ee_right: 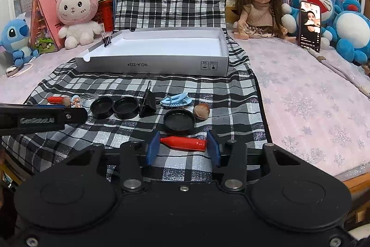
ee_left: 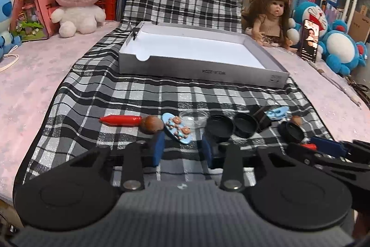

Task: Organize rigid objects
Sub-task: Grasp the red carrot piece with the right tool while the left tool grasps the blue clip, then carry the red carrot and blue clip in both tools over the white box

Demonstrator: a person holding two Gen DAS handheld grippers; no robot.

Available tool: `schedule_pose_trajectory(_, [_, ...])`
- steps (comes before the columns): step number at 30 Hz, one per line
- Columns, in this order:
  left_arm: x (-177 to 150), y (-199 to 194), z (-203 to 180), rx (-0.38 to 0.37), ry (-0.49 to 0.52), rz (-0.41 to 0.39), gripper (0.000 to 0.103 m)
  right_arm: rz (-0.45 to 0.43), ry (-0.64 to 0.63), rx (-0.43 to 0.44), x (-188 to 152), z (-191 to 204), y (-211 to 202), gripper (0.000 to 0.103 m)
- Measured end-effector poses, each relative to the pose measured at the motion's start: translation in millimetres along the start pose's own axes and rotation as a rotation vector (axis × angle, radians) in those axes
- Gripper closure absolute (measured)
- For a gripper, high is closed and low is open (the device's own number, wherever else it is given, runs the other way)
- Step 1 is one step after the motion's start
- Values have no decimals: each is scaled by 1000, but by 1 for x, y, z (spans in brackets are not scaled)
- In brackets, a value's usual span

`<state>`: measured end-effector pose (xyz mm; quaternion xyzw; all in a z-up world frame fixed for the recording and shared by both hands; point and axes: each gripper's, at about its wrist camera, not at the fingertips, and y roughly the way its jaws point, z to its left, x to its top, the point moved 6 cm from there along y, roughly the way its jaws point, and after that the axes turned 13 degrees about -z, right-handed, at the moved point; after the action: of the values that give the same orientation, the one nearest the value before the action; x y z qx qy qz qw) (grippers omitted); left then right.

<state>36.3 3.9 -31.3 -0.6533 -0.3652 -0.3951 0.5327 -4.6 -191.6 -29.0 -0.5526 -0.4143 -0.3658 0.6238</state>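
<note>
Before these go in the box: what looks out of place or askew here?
The white box is empty apart from a binder clip on its left wall. The other small items lie on the checked cloth; one black binder clip stands on edge.

Both wrist views face the tray (ee_left: 198,66) closely.

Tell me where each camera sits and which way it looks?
Left wrist: on the left gripper, looking down its blue fingers at a bear clip.
Right wrist: on the right gripper, fingers around a red peg; the left gripper shows.
Shared: white box, black lids, doll.
</note>
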Motion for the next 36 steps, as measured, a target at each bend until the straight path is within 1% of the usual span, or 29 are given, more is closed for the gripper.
schedule_pose_trajectory(2, [2,5,3,16,-3,-8,69,0,-1,4,0,0,-1,60])
schedule_pose_trajectory(3, [3,7,5,21,-11,-8,73,0,-1,6,0,0,-1,60])
schedule_pose_trajectory(4, [3,9,6,24,-18,-5,75,-1,1,8,0,0,-1,60])
schedule_pose_trajectory(7, [3,6,5,4,-23,5,75,-3,6,18,0,0,-2,60])
schedule_pose_trajectory(10, [-2,-4,-2,-33,7,16,75,-5,7,30,0,1,-2,60])
schedule_pose_trajectory(12, [-4,-9,-5,-42,31,19,74,-7,2,38,0,2,-1,60])
schedule_pose_trajectory(15, [-6,-15,-2,-34,37,20,68,-7,2,46,0,4,-1,60])
schedule_pose_trajectory(18, [-6,-18,4,-15,37,18,47,-7,2,51,0,5,-1,60])
schedule_pose_trajectory(19, [-6,-20,6,-6,38,16,43,-7,1,51,0,5,-1,60])
schedule_pose_trajectory(22, [-7,-22,12,13,40,17,39,-7,0,53,-1,6,-1,60])
schedule_pose_trajectory(26, [-8,-25,21,49,44,17,38,-6,1,54,-1,5,-1,60])
schedule_pose_trajectory(36, [-2,-19,51,187,21,9,32,-6,2,53,-1,6,-1,60])
